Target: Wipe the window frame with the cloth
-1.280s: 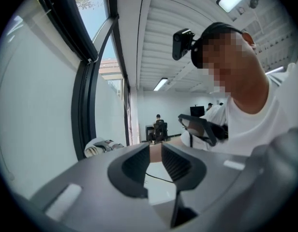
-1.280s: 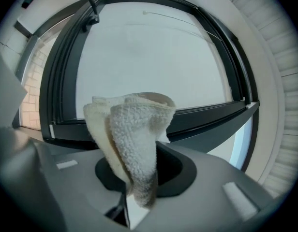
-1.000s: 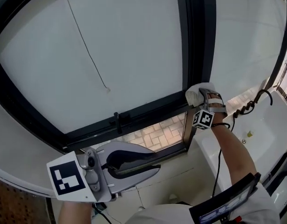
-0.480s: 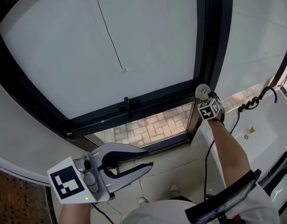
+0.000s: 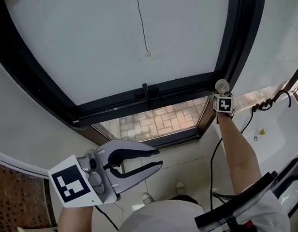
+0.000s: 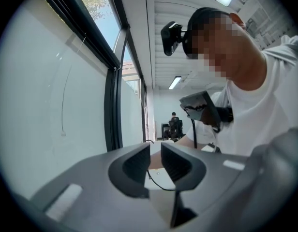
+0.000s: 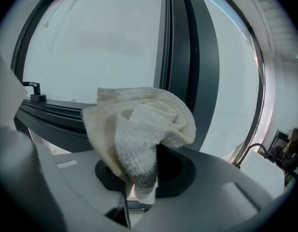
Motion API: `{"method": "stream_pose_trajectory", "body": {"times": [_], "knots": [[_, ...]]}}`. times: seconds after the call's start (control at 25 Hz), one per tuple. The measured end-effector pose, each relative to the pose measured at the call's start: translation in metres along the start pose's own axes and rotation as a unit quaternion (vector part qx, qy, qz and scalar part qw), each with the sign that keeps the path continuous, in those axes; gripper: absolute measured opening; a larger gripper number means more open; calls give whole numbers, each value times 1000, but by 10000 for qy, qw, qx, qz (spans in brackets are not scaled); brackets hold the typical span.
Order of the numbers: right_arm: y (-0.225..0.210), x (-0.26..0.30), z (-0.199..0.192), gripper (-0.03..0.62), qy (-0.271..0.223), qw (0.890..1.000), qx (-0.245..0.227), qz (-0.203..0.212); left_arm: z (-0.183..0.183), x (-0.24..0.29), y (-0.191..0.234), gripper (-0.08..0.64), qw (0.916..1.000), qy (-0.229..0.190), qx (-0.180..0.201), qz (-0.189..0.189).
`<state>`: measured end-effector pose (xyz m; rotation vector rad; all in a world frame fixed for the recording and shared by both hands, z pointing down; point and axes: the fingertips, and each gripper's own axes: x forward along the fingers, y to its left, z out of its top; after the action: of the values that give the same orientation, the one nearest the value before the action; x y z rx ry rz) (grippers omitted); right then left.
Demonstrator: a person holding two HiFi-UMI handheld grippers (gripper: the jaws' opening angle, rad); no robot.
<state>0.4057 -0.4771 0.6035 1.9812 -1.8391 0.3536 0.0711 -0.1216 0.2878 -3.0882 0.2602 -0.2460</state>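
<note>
Bulging from right gripper's point(image 7: 135, 177) closed jaws, cloth point(image 7: 141, 122) seemingly touches window frame point(image 7: 190, 71).

a large indoor workspace, office-like rather than a home — a long hall with strip ceiling lights point(image 6: 175, 82) and a seated person point(image 6: 174, 122) far off, a tall dark window frame point(image 5: 238, 37), and a white basin point(image 5: 284, 124) beside it.

Frosted pane point(image 5: 139, 28), brick paving point(image 5: 158, 122) below — white basin point(image 5: 283, 125) right.
</note>
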Motion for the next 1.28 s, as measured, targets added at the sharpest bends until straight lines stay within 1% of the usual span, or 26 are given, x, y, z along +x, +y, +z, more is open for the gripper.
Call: {"method": "stream_pose_trajectory", "body": {"times": [0.08, 0.2, 0.32, 0.44, 0.56, 0.8, 0.92, 1.08, 1.2, 1.28], "knots": [[13, 0, -4, 83, 45, 10000, 32, 5, -2, -9, -1, 90, 10000, -3, -22, 10], [38, -3, -2, 83, 30, 10000, -48, 40, -2, -22, -5, 91, 10000, -47, -37, -11], [65, -4, -11, 83, 154, 9999, -3, 5, -6, -39, -6, 90, 10000, -44, -44, 14], [110, -10, -4, 83, 27, 9999, 10, 167, -14, -60, -2, 91, 9999, -88, -69, 71], [144, -12, -7, 83, 38, 9997, -93, 239, -17, -80, -3, 91, 9999, -134, -63, 89], [225, -33, -3, 83, -14, 9987, -85, 495, -25, -115, -10, 90, 9998, -158, -63, 57], [280, -44, -3, 83, -72, 9971, -171, 741, -27, -131, -15, 90, 9998, -177, -66, 60], [366, -62, -3, 83, -159, 9925, -201, 1196, -30, -150, -28, 89, 9999, -121, -10, 27], [436, -79, 1, 83, -195, 9868, -153, 1602, -34, -165, -35, 90, 10000, -71, -4, 54], [488, -91, 3, 83, -199, 9804, -216, 1946, -37, -176, -39, 91, 9999, -59, -29, 142]]}}
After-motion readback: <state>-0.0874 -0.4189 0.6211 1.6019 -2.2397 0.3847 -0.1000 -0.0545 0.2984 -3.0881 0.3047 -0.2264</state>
